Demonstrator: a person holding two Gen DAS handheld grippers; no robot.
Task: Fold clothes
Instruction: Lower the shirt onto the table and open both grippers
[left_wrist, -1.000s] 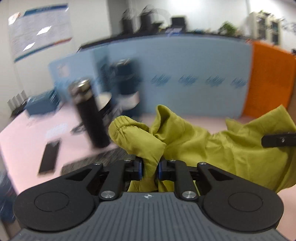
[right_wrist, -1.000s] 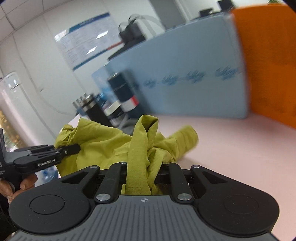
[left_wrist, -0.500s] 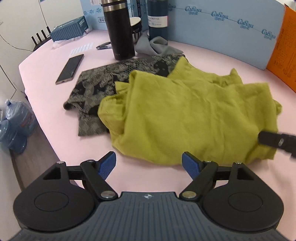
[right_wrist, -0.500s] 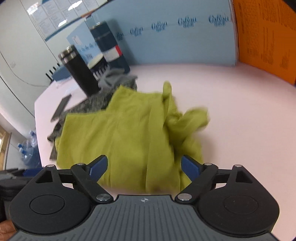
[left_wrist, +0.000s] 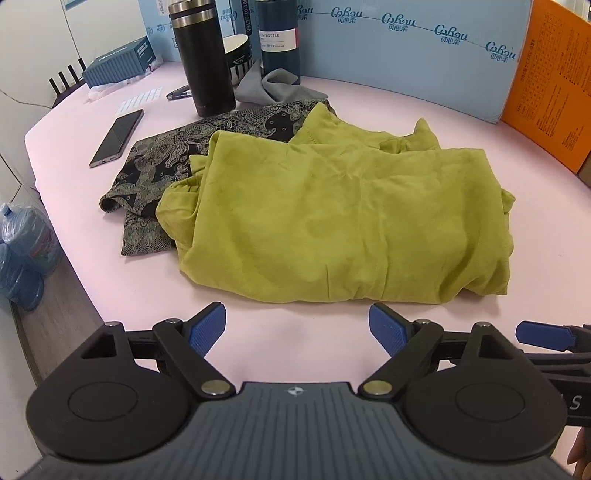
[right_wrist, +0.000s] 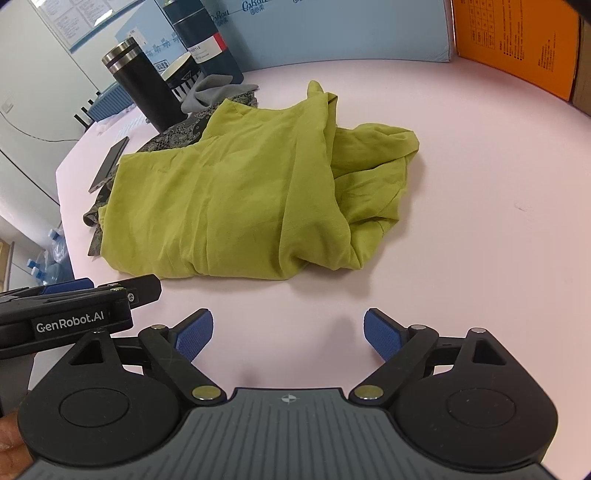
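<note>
An olive-green garment (left_wrist: 340, 218) (right_wrist: 240, 195) lies folded over in a loose heap on the pink table (left_wrist: 295, 332), its sleeve bunched at the right side. It partly covers a black-and-grey patterned garment (left_wrist: 177, 158) (right_wrist: 173, 136). My left gripper (left_wrist: 297, 326) hovers over bare table just short of the green garment's near edge, jaws still opening, nothing between them. My right gripper (right_wrist: 288, 332) stands the same way beside it, jaws opening wide and empty. One blue fingertip (left_wrist: 543, 336) of the right gripper shows in the left wrist view.
A black flask (left_wrist: 203, 55), a dark bottle (left_wrist: 279, 37), a bowl and a grey cloth (left_wrist: 269, 86) stand at the back. A phone (left_wrist: 116, 136) lies at the left near the table edge. Blue and orange boards (left_wrist: 546, 74) wall the far side. Water jugs (left_wrist: 26, 247) sit on the floor.
Both grippers let go of the green garment, which dropped from held-up bunches into a heap on the table. Both jaws opened wide and the grippers drew back toward the near edge, tilting down.
</note>
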